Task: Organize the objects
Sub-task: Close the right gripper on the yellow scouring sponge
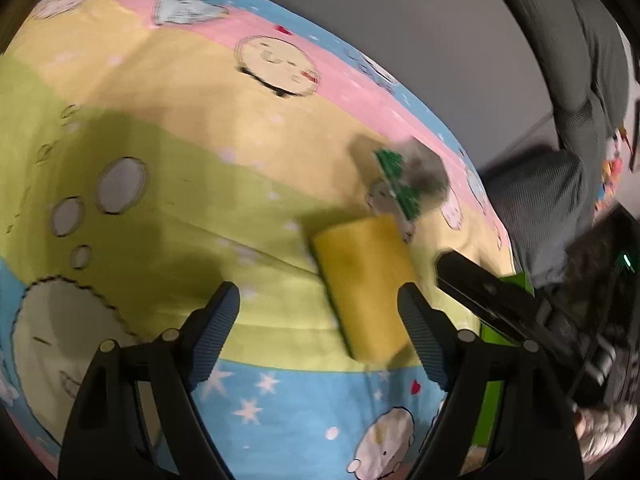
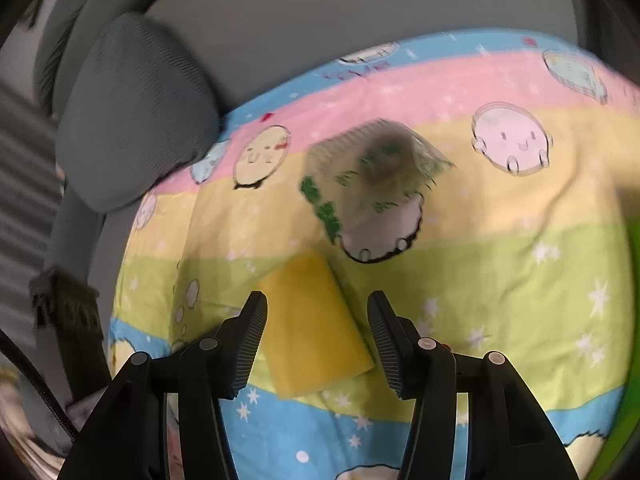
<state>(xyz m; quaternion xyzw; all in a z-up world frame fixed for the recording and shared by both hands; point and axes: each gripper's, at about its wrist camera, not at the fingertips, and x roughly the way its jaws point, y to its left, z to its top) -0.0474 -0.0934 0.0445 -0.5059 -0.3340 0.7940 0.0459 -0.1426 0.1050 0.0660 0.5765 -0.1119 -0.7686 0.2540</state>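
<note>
A yellow sponge [image 1: 364, 284] [image 2: 316, 328] lies flat on the pastel cartoon-print cover [image 1: 160, 128] [image 2: 500, 248]. Just beyond it rests a clear plastic packet [image 1: 404, 180] [image 2: 372, 168] with green print and something dark inside, blurred in both views. My left gripper [image 1: 320, 296] is open above the cover, and the sponge sits close to its right finger. My right gripper [image 2: 318, 304] stands open over the sponge, which shows between its fingers with a gap on the right side. In the left wrist view the right gripper's black finger [image 1: 472, 284] shows to the right of the sponge.
A grey ribbed cushion [image 2: 132, 112] [image 1: 540, 200] lies beside the cover, with a plain grey surface [image 2: 320, 20] behind it. A bright green object [image 1: 494, 392] [image 2: 632, 264] stands at the cover's edge near the right gripper. Dark clutter [image 1: 600, 320] fills the far right.
</note>
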